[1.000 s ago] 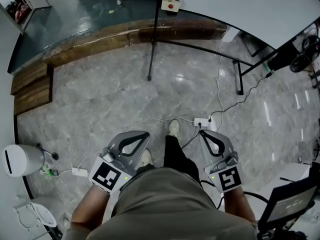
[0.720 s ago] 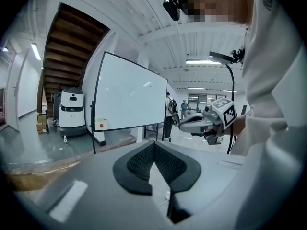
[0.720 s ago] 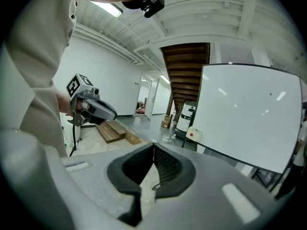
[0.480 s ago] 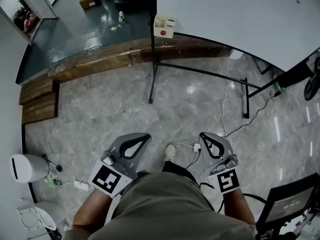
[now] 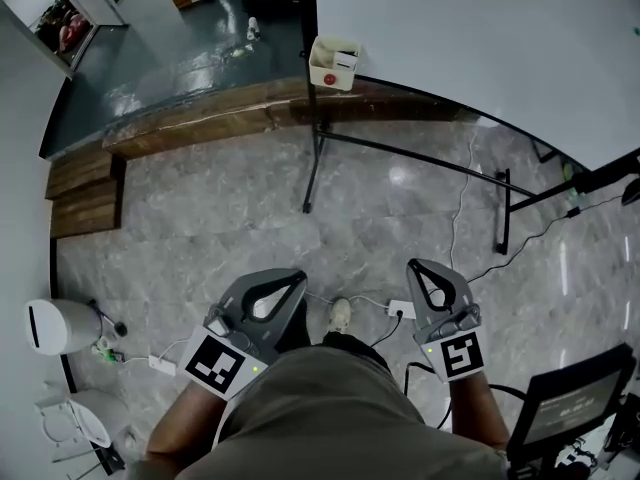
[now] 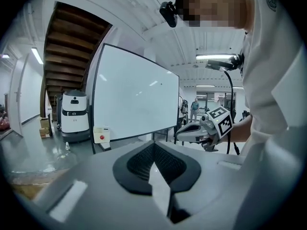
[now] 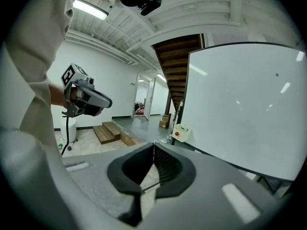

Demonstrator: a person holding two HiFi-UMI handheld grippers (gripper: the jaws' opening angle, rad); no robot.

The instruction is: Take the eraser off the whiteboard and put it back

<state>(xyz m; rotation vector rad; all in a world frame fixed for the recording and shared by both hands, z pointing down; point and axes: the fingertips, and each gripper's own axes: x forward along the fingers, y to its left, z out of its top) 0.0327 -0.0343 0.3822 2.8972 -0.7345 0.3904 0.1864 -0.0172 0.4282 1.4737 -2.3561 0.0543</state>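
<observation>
I saw a white whiteboard [image 5: 480, 38] with a black frame, a cream box [image 5: 334, 63] with a red dot, and a grey marbled floor [image 5: 220, 218]. The grey left gripper [image 5: 285, 278] and right gripper [image 5: 418, 268] had black-and-white markers.

The grey marbled tile floor [image 5: 220, 218] carries a white power strip [image 5: 401, 309] with trailing cables at five o'clock, a white cylindrical bin [image 5: 55, 325] at eight, and brown wooden steps [image 5: 85, 193] at nine.

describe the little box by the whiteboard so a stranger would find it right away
Start at the big whiteboard on its black stand. At its lower left corner sits a small cream box. Unlike the bare board around it, it has a red dot on its front.
</observation>
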